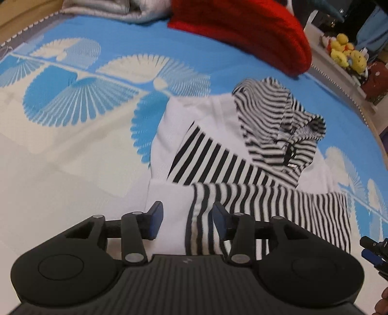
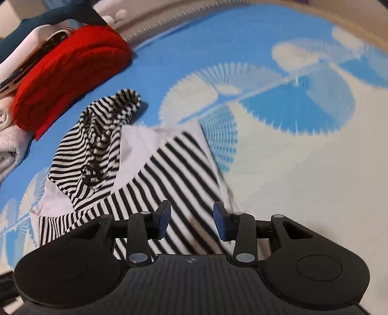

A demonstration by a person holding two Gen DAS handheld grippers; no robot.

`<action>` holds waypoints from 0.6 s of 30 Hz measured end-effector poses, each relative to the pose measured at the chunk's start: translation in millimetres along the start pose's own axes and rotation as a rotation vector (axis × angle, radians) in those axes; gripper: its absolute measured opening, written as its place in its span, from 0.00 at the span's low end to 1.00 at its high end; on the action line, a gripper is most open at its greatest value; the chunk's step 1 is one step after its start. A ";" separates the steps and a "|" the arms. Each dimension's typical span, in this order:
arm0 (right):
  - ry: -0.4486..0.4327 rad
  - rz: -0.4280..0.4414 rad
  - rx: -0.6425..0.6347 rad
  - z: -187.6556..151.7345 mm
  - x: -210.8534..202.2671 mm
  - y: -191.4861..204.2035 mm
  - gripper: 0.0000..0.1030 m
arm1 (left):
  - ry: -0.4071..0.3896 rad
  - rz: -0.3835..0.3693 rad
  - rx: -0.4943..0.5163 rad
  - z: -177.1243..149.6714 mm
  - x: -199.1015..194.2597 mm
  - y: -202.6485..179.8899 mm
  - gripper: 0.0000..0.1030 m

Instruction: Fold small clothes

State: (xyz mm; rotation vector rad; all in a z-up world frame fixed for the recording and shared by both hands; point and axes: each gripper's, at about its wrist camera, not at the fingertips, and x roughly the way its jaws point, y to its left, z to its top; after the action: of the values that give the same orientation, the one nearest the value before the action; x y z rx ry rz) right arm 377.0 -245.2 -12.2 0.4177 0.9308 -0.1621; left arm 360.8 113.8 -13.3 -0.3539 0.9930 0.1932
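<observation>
Blue-padded jaws of the left gripper (image 1: 185, 221) are standing apart above the near edge of a small white hooded garment with black-and-white striped sleeves and hood (image 1: 218, 155), gripping nothing. The right gripper (image 2: 191, 221) is likewise hanging released, its pads clear of the striped sleeve (image 2: 174, 174) lying beneath them.

Both sleeves are lying folded across the white body, one crossing the other, so the sleeve fold is looking done and both tools are judged to be letting go after it. The next move is likely calling for a fresh pinch on the near hem, or on the hood (image 1: 274, 116) at the far end, to double the body over; each pad must catch the whole layered edge or the crossed sleeves may slide open.

Spread on a blue-and-cream fan-patterned woven mat (image 1: 84, 101), the garment is sitting to the right in the left view. A folded red knitted item (image 1: 242, 34) is resting just beyond the hood, close enough to crowd a fold toward the far side. Grey fabric (image 1: 104, 9) is lying at the far left edge, and yellow plush toys (image 1: 346, 53) are sitting off the mat, far right, well apart.
</observation>
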 end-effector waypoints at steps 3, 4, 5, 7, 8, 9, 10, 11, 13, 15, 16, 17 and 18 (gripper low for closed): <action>-0.030 -0.010 -0.043 2.1 -10.1 4.1 0.40 | -0.039 -0.003 0.006 -1.5 -10.1 -3.1 0.60; -0.033 -0.009 -0.046 1.2 -13.5 4.1 0.40 | -0.050 -0.004 0.008 -2.2 -12.8 -3.8 0.63; -0.035 -0.005 -0.048 0.7 -16.7 4.4 0.40 | -0.059 -0.004 0.012 -2.9 -15.7 -3.6 0.64; -0.036 -0.001 -0.053 -0.8 -22.2 6.3 0.40 | -0.081 0.004 0.019 -4.8 -21.8 -4.2 0.65; -0.039 -0.002 -0.059 -2.2 -25.1 7.4 0.40 | -0.095 0.007 0.021 -6.0 -25.0 -4.5 0.69; -0.043 -0.005 -0.067 -4.2 -28.3 9.1 0.40 | -0.112 0.012 0.024 -7.4 -29.2 -5.2 0.71; -0.045 -0.007 -0.070 -5.9 -31.1 10.1 0.40 | -0.132 0.018 0.027 -9.1 -33.7 -6.1 0.74; -0.049 -0.007 -0.072 -7.9 -34.7 10.7 0.40 | -0.151 0.027 0.034 -11.0 -37.5 -7.1 0.76; -0.057 -0.007 -0.079 -12.5 -41.9 12.7 0.41 | -0.177 0.052 0.055 -15.0 -44.4 -10.1 0.77; -0.074 -0.012 -0.110 -18.0 -49.0 17.1 0.42 | -0.177 0.073 0.072 -19.5 -48.3 -12.7 0.77; -0.086 -0.015 -0.133 -20.2 -52.3 20.0 0.42 | -0.167 0.076 0.076 -21.2 -49.2 -12.5 0.78; -0.106 -0.018 -0.158 -22.6 -56.9 23.1 0.42 | -0.158 0.079 0.080 -23.0 -50.3 -12.8 0.78; -0.131 -0.023 -0.179 -24.8 -62.0 25.8 0.43 | -0.153 0.081 0.088 -25.1 -51.0 -12.2 0.78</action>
State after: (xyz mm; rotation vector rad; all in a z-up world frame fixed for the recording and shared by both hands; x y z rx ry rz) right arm 330.0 -214.1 31.9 0.2280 0.8139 -0.1245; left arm 317.8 93.1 19.8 -0.2156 0.8622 0.2452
